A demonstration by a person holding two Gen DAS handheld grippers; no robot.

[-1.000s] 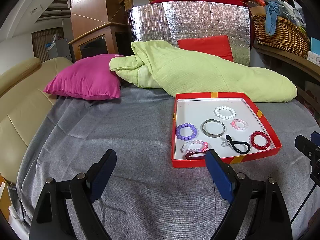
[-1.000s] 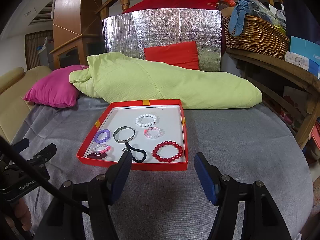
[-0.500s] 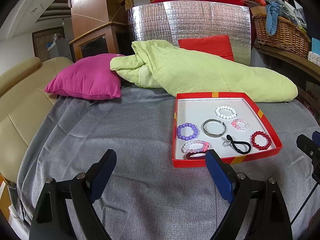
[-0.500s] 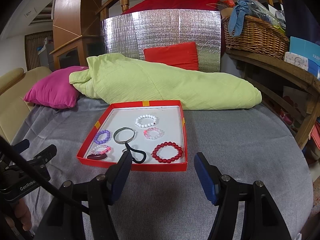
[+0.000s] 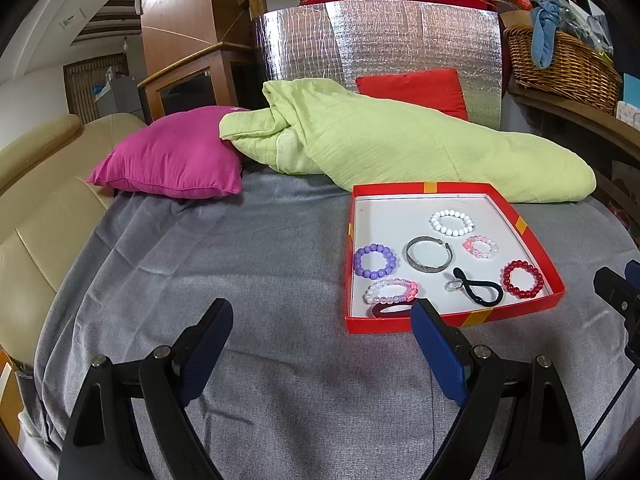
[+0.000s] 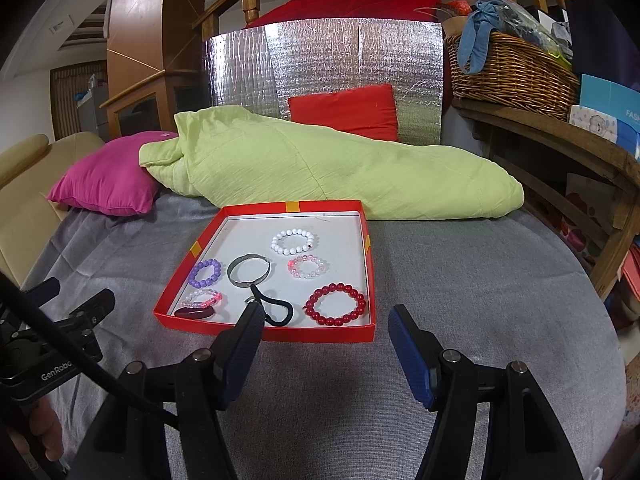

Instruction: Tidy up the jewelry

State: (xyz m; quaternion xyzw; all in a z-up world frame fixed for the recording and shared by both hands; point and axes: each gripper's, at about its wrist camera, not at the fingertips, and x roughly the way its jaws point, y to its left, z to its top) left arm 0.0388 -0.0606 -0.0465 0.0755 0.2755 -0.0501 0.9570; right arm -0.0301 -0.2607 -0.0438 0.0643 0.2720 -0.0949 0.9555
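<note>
Two tools, both spread wide, nothing between fingers: left tool (image 5: 322, 346), right tool (image 6: 326, 346). Left tool's right finger covers part of dark red piece (image 5: 390, 310) at tray's near edge; shape hard to make out. Red tray (image 6: 192, 249) lies on grey cover (image 5: 240, 264), holding beaded bracelets, metal bangle (image 6: 248, 270), black hair tie (image 6: 276, 312). Green quilt (image 6: 320, 168) touches tray's far edge; pink pillow (image 5: 172, 156) left. Wicker basket (image 6: 512, 72) on shelf right. Bare cover left and right of tray.
</note>
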